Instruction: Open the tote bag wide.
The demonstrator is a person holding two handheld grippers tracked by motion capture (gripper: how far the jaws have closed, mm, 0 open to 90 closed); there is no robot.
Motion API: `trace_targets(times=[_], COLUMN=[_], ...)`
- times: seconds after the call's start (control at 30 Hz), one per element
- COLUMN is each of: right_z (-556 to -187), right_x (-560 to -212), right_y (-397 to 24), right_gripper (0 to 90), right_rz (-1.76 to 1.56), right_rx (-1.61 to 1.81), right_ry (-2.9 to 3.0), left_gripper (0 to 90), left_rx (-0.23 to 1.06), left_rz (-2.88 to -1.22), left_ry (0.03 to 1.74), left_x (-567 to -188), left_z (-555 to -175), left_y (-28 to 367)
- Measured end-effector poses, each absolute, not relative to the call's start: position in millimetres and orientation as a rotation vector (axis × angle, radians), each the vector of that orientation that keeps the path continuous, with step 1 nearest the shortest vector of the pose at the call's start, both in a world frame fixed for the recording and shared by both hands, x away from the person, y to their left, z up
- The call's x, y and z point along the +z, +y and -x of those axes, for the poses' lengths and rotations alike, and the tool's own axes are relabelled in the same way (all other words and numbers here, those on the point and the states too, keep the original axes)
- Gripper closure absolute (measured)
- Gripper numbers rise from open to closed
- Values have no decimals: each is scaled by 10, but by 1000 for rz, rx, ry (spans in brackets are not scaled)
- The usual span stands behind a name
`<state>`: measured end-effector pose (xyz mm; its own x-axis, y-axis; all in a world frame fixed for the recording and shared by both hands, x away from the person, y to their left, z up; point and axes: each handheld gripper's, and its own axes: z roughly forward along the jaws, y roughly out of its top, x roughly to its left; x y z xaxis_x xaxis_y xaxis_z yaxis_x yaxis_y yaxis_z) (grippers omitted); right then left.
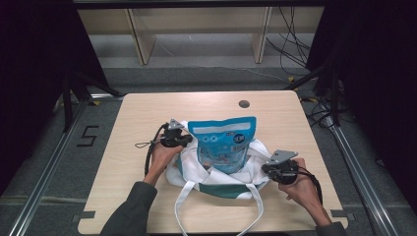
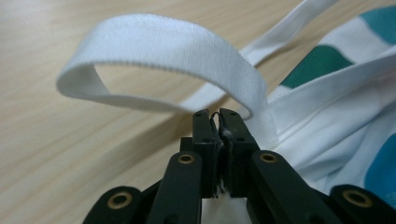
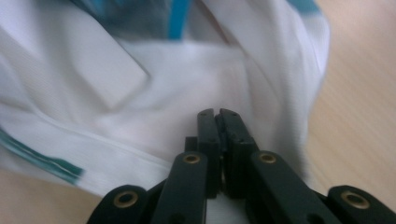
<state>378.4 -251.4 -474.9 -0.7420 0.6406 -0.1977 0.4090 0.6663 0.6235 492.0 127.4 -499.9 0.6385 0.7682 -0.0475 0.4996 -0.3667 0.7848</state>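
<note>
Wide open tabletop [image 1: 147, 105] behind and on both flanks, blocked dead centre by the white-and-teal tote bag [image 1: 216, 184] with the blue pouch [image 1: 223, 142] standing upright in its mouth, straps [image 1: 184, 206] trailing forward.

Left tool [image 1: 183, 140] clamped tight, right tool [image 1: 269, 169] likewise (jaws pressed together), forearms angled inward

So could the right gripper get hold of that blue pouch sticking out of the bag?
Probably yes: the blue pouch stands tall above the tote bag, nothing covering it. But the right gripper is shut beside the bag.
</note>
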Motion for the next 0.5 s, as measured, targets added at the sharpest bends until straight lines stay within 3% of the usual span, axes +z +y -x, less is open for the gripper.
trace_targets(times=[0.13,0.27,0.4,0.5], right_z=[-3849,-3841,-3847,-3898], right_x=[-4959,-4767,-4462,-4324], right_y=[-2552,-2568,-2556,-2527], right_gripper=[891,855,828,737], right_rz=[-907,-863,-775,-803], right_rx=[759,816,1006,1054], right_ry=[2513,2470,2341,2291], left_gripper=[841,710,641,622], left_rx=[465,488,534,554], left_rz=[-2103,-1977,-1905,-1920], left_ry=[977,1012,960,892], left_x=[-4995,-4770,-4462,-4332], left_z=[-4903,-4795,-4598,-4464], left_y=[1243,1275,1323,1347])
